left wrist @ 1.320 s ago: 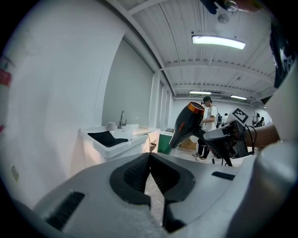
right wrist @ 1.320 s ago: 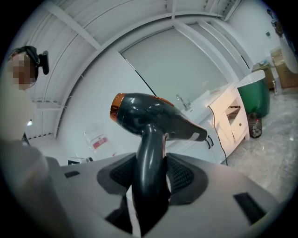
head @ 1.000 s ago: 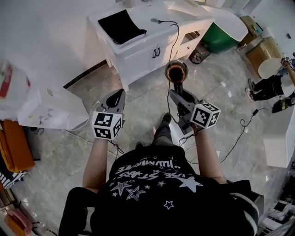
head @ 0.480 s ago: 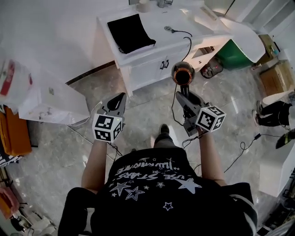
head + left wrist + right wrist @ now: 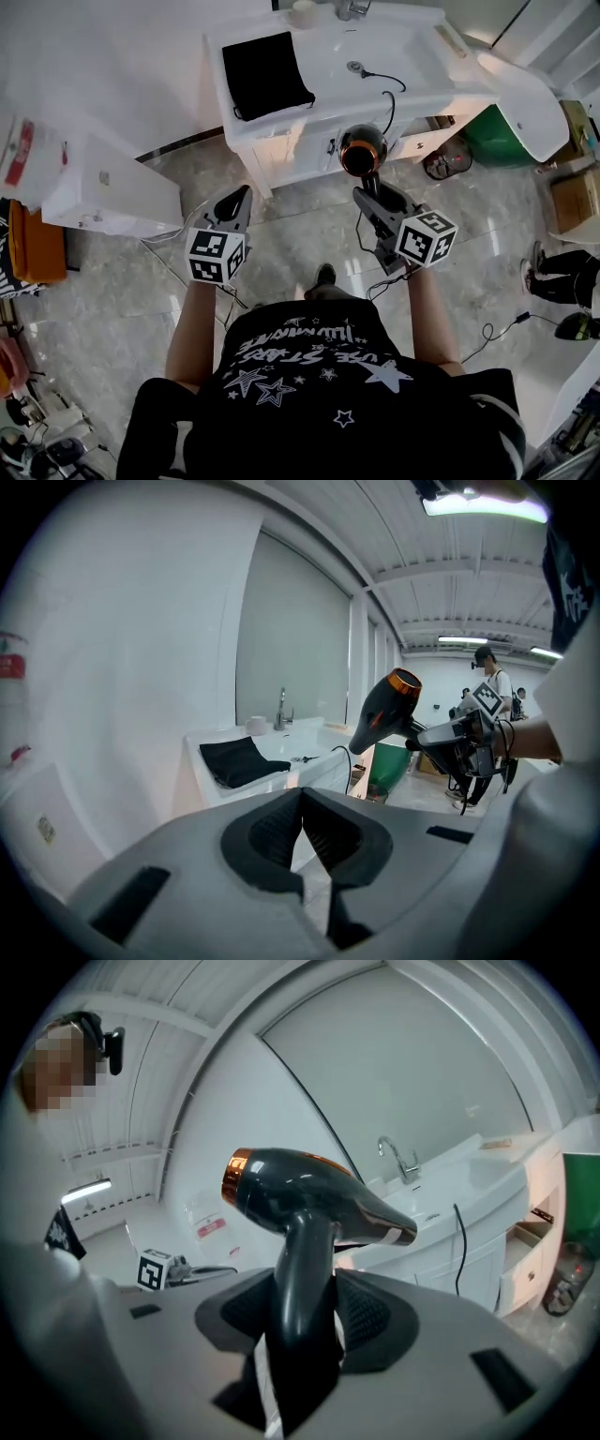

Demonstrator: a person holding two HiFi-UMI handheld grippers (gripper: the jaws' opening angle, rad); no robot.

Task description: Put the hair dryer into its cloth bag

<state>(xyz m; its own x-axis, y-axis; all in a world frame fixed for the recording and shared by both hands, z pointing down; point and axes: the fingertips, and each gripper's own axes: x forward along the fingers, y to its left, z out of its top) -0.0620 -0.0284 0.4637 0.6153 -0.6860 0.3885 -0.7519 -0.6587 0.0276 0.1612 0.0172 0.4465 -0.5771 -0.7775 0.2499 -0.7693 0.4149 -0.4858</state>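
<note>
**Head view.**
- Right gripper [image 5: 373, 194]: clamped on the handle of the dryer [image 5: 362, 150], barrel above the jaws.
- Left gripper [image 5: 236, 197]: shut, empty.
- Bag [image 5: 266, 73]: black, flat on the counter [image 5: 323, 108], ahead of the left gripper and well apart from it.
- Cord [image 5: 386, 86]: trails over the counter edge beyond the dryer. Likely snag.
- Bin [image 5: 492, 141]: green, off to the right gripper's right.

**Left gripper view.**
- Pads meet with nothing between them.
- Bag [image 5: 234, 759]: ahead, left of the tap [image 5: 280, 708]. Judged limp and light. Take it at the mouth hem.
- Dryer [image 5: 386, 714]: off to the right.

**Right gripper view.**
- Handle fills the jaw gap.
- Dryer [image 5: 309, 1194]: judged rigid, smooth and top-heavy. The handle is the sound hold.
- Counter: ahead and to the right.
</note>
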